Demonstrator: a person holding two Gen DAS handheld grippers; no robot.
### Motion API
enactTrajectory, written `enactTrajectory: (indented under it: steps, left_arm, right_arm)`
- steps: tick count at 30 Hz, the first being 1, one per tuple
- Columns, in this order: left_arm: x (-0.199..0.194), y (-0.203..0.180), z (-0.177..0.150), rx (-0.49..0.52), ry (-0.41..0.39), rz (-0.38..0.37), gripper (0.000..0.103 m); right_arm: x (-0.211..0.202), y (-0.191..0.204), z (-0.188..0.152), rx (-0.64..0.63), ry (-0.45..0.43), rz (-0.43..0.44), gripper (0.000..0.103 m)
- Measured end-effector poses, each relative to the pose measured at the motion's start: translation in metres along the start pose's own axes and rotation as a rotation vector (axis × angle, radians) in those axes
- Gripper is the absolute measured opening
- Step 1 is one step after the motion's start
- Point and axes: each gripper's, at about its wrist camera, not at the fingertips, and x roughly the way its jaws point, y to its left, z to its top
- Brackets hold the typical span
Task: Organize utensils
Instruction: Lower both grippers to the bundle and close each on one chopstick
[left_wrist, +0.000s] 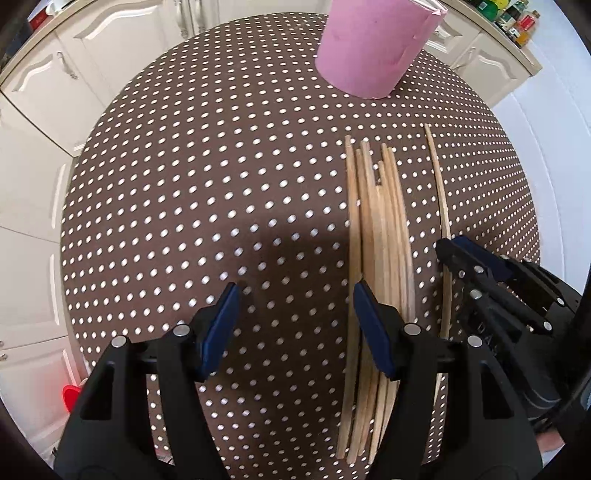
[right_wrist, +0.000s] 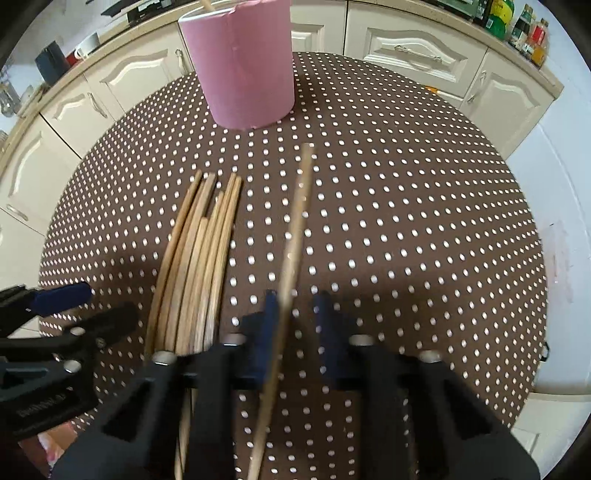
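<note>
Several wooden chopsticks (left_wrist: 376, 229) (right_wrist: 199, 251) lie bundled on the brown dotted tablecloth (left_wrist: 184, 184). One single chopstick (left_wrist: 437, 184) (right_wrist: 295, 221) lies apart on their right. My right gripper (right_wrist: 297, 321) (left_wrist: 452, 254) points down over its near half, shut on it; the pads look blurred in the right wrist view. My left gripper (left_wrist: 295, 328) (right_wrist: 88, 306) stands open just left of the bundle, its right finger over the sticks' edge, nothing between the pads. A tall pink cup (left_wrist: 373, 48) (right_wrist: 243, 66) stands upright at the table's far side with a stick tip showing above its rim.
The round table drops off on all sides to a white floor. Cream cabinets (right_wrist: 406, 48) ring the back, with bottles (right_wrist: 517, 22) on the counter at the right and a mug (right_wrist: 86, 46) at the left. A red object (left_wrist: 70, 397) sits low on the left.
</note>
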Motion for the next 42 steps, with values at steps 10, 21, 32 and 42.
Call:
enactTrajectory:
  steps: [10,21,32,42]
  left_arm:
    - [0.022,-0.021,0.041,0.045,0.023,0.045,0.066]
    - [0.039,-0.053,0.079,0.004,0.049,0.144,0.065]
    - [0.035,-0.046,0.086,-0.03,0.017,0.091,0.006]
    - [0.032,-0.033,0.082,-0.079,0.037,0.049,0.006]
  right_arm:
    - [0.0,-0.017,0.005,0.064,0.012,0.053,0.005]
    - [0.01,0.0,0.016,0.072,0.028,0.049,0.005]
    - [0.0,-0.007,-0.003,0.086,0.106,0.084,0.005]
    - [-0.004,-0.004,0.001,0.061,0.092,0.009,0.015]
